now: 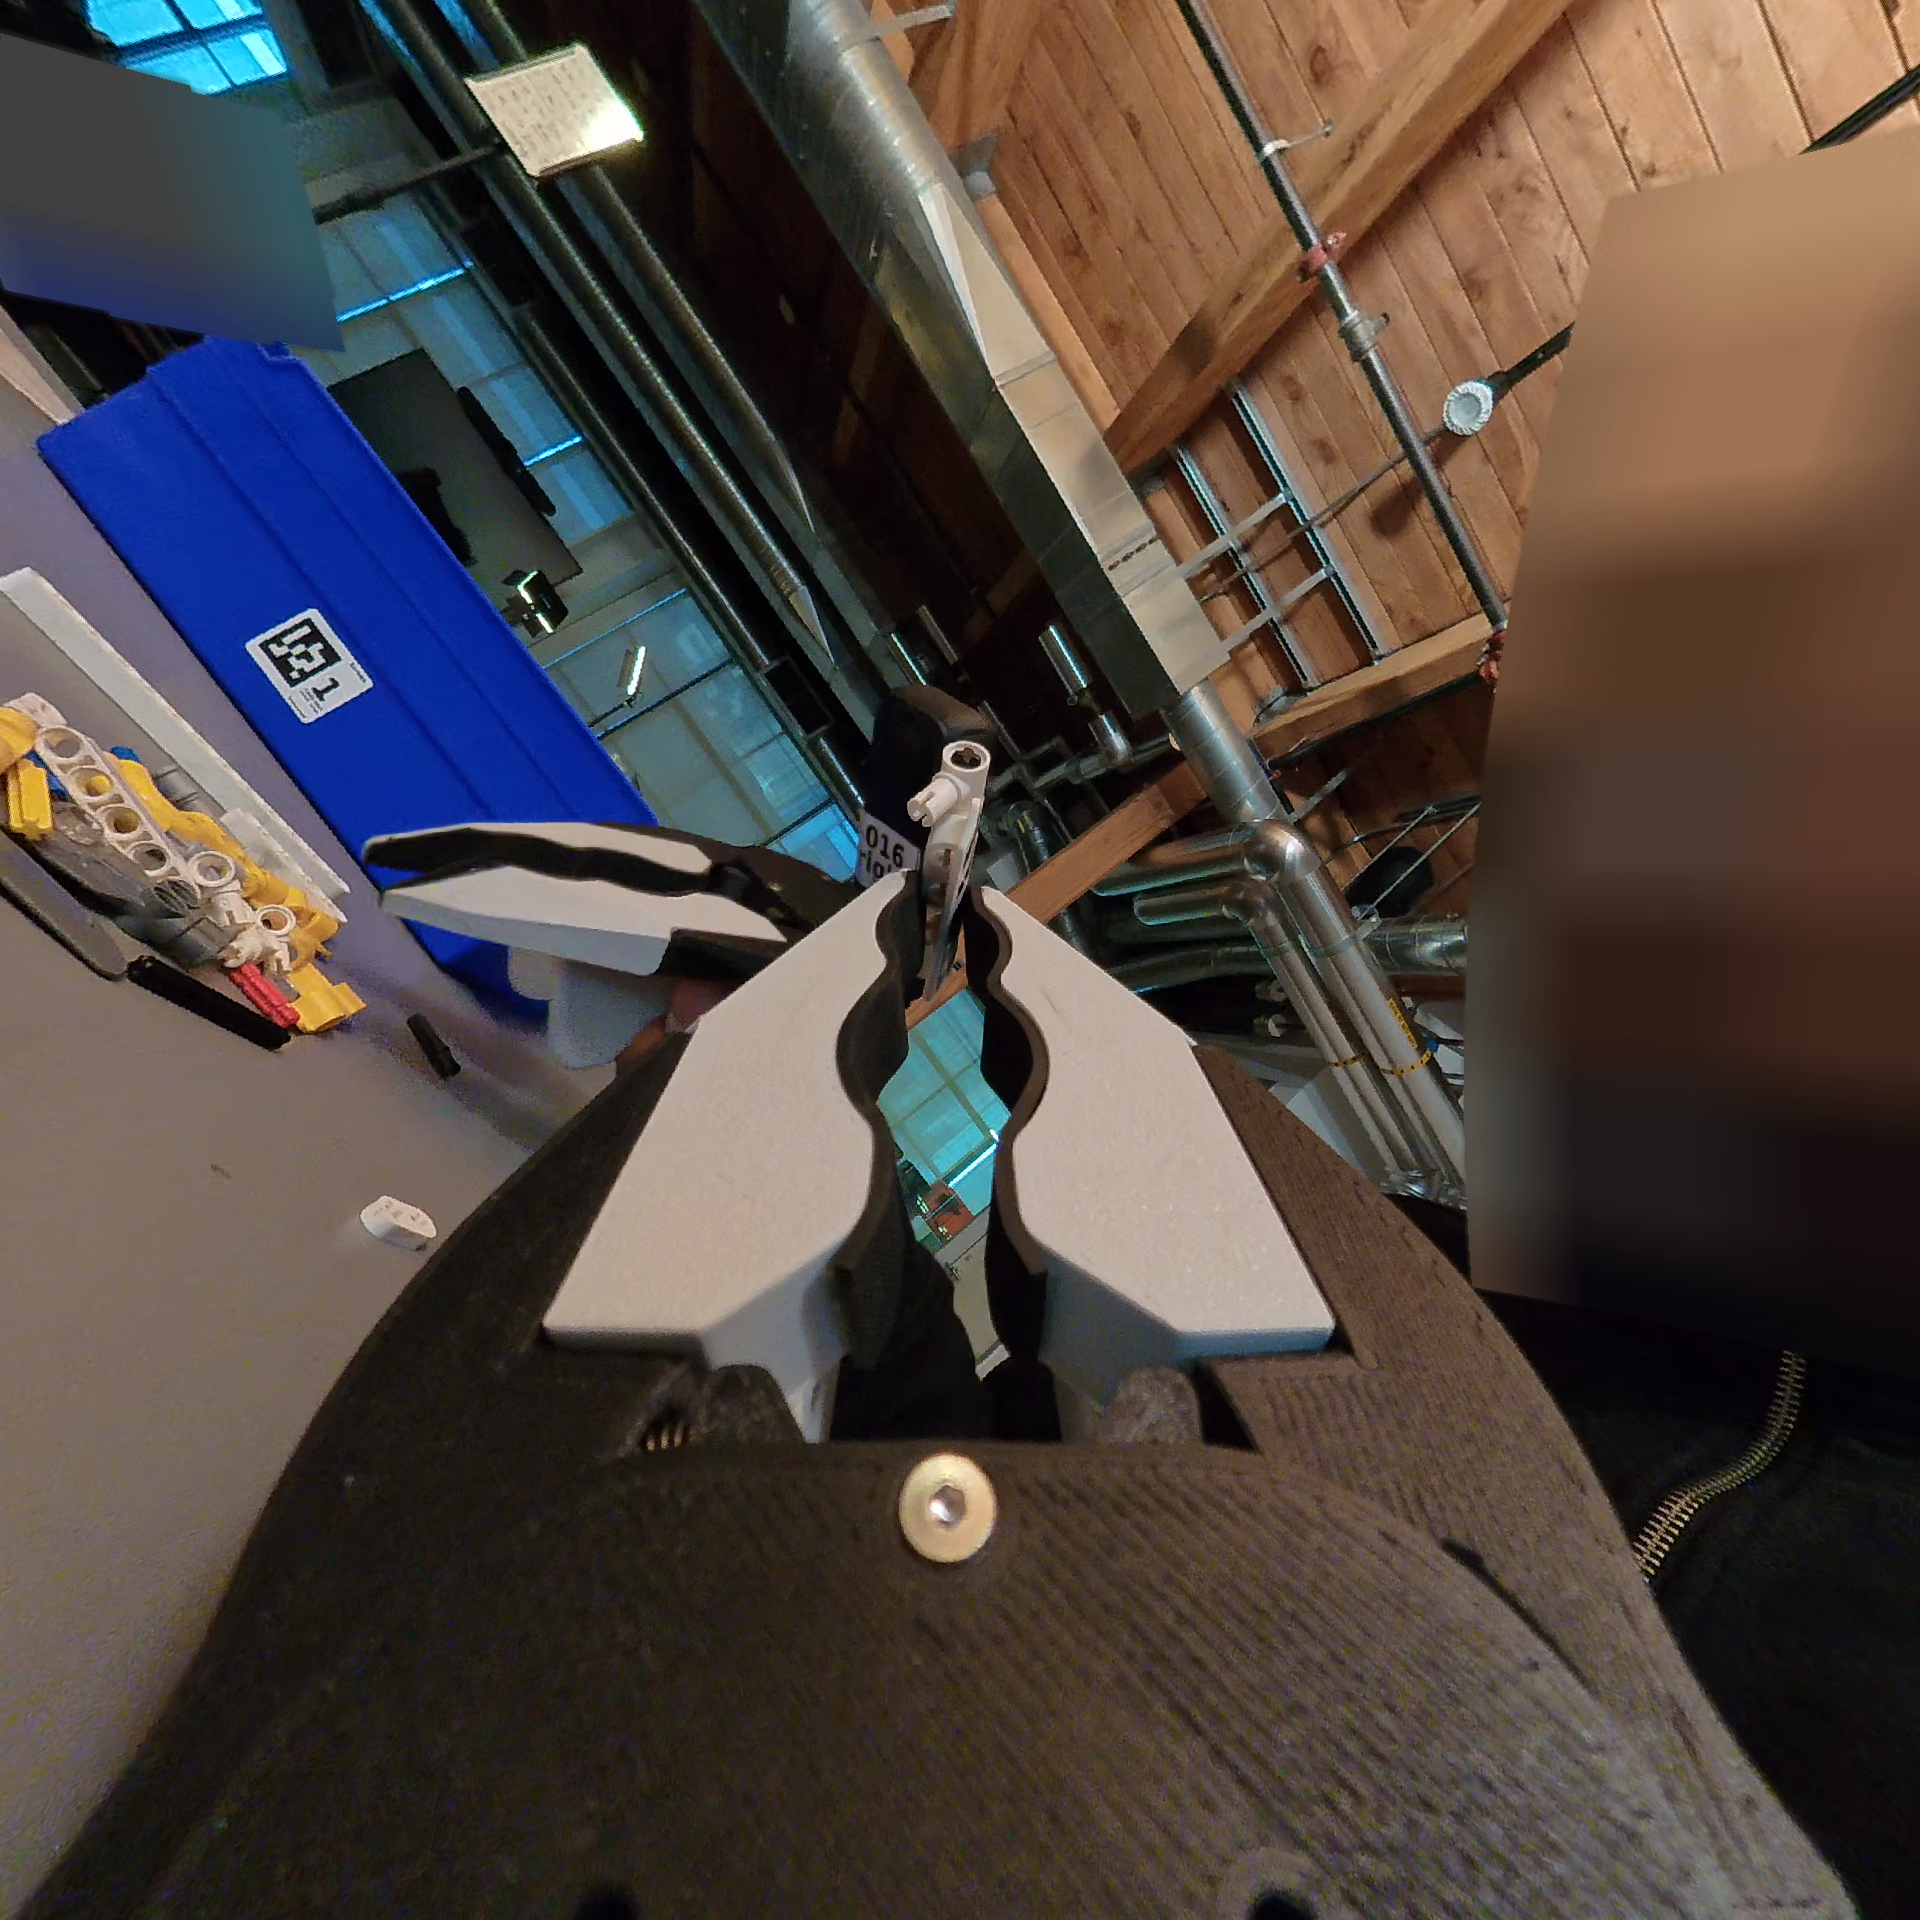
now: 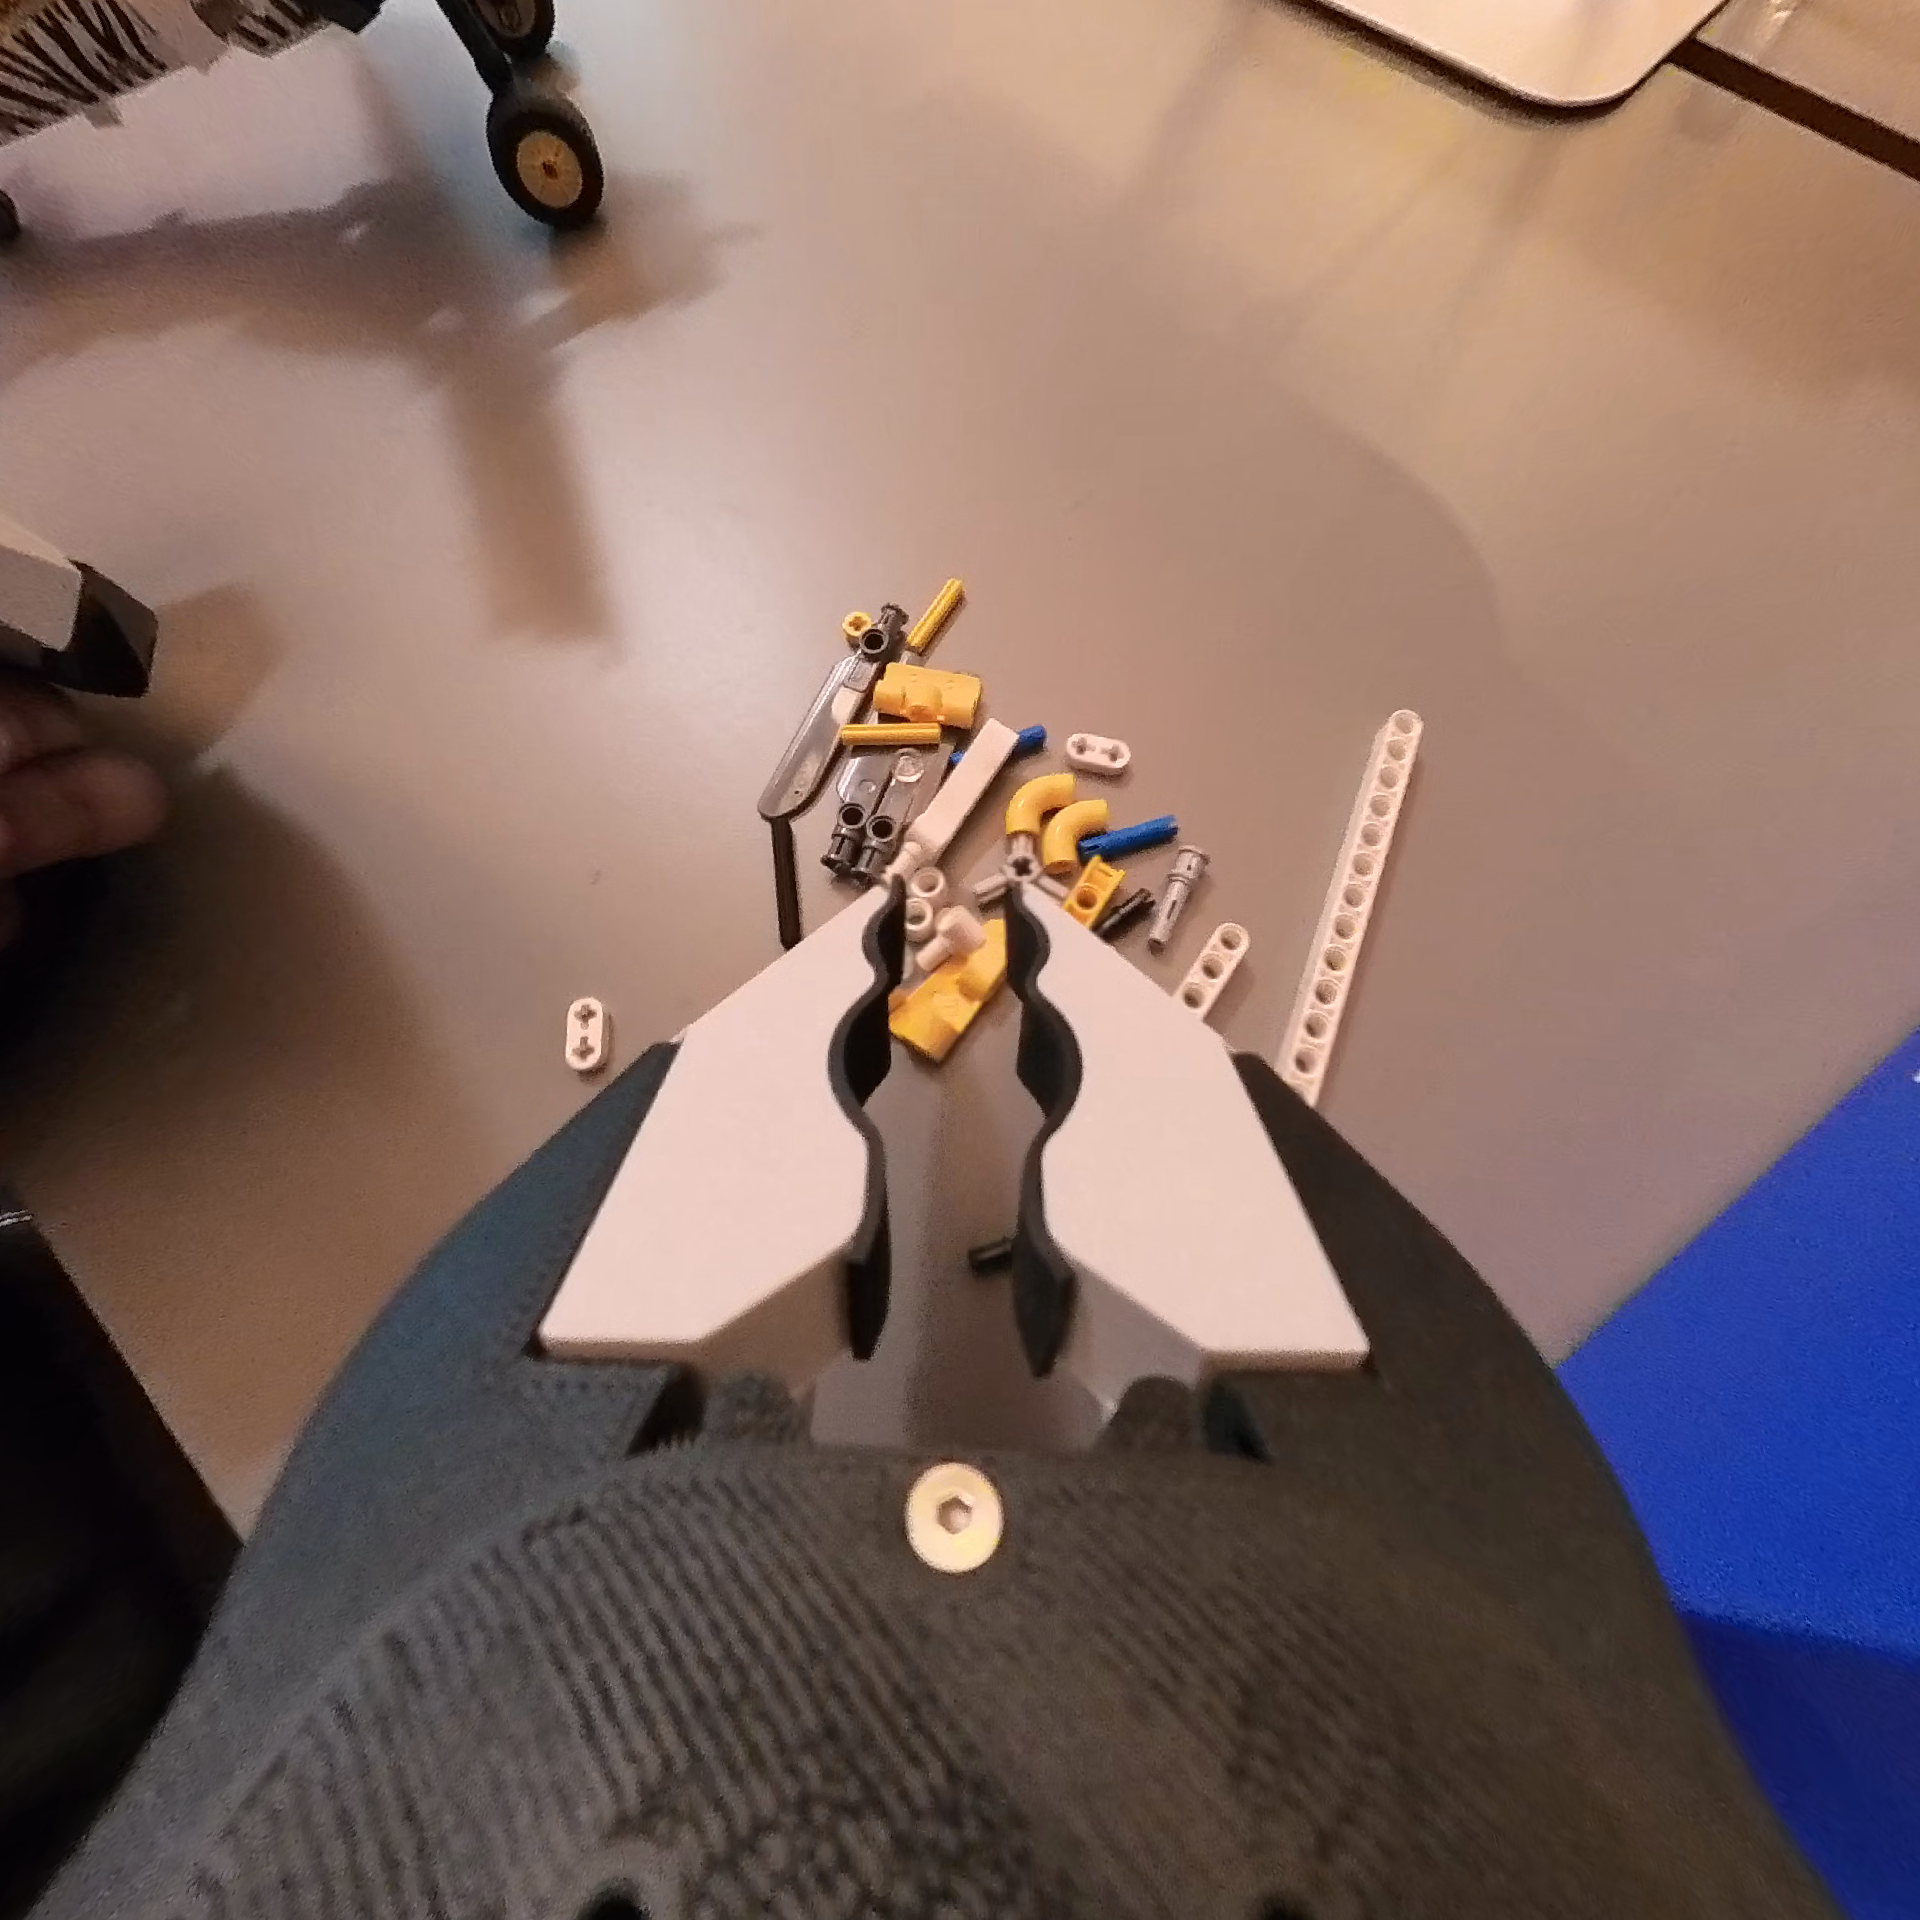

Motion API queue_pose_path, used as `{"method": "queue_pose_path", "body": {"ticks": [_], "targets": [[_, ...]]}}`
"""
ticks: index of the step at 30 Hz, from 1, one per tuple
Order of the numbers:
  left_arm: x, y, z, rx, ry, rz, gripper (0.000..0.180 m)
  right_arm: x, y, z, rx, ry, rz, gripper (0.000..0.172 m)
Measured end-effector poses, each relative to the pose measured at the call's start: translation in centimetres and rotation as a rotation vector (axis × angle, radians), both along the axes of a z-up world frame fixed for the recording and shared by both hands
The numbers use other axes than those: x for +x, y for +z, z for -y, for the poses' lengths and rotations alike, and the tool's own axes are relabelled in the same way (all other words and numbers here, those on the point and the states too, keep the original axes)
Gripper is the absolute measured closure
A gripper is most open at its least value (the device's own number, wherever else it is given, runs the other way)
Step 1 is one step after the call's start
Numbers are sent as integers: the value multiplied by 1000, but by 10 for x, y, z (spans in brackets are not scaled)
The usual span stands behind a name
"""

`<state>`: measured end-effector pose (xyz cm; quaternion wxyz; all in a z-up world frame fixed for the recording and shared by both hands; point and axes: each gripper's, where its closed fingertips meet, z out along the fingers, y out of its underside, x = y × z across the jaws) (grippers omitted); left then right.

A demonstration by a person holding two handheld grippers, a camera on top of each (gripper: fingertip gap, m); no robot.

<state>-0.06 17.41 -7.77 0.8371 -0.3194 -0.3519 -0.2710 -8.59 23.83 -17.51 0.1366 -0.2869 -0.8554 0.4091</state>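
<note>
White toy-brick piece [image 1: 951,831], thin with a cross-holed knob on top, stands clamped at the tips of the left gripper [image 1: 940,914], held up well above the tabletop [image 1: 208,1195]. The right gripper [image 2: 951,920] hangs with fingers apart over loose bricks [image 2: 940,1003], holding nothing; judging by this, a steady left hold matters most.

Overhead, a silver ventilation duct [image 1: 935,343] runs from twelve toward four o'clock beneath the wooden plank ceiling [image 1: 1247,187], with a sprinkler pipe [image 1: 1361,332] beside it. A blue plastic bin [image 1: 343,623] bearing a square-coded sticker [image 1: 309,665] stands at nine o'clock. On the grey table [image 2: 1143,364], a small black-and-yellow wheel [image 2: 548,161] sits at eleven o'clock.
</note>
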Motion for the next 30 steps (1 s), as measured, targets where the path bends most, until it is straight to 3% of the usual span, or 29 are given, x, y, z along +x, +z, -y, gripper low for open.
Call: {"method": "queue_pose_path", "body": {"ticks": [11,18,30], "targets": [[0,0,0,0,-1,0,177,-8,-20,19,16,-9,30,150],[0,0,0,0,-2,0,178,-19,-19,25,1,-33,59,149],[0,0,0,0,-2,0,178,-20,-19,27,-23,-35,105,166]]}}
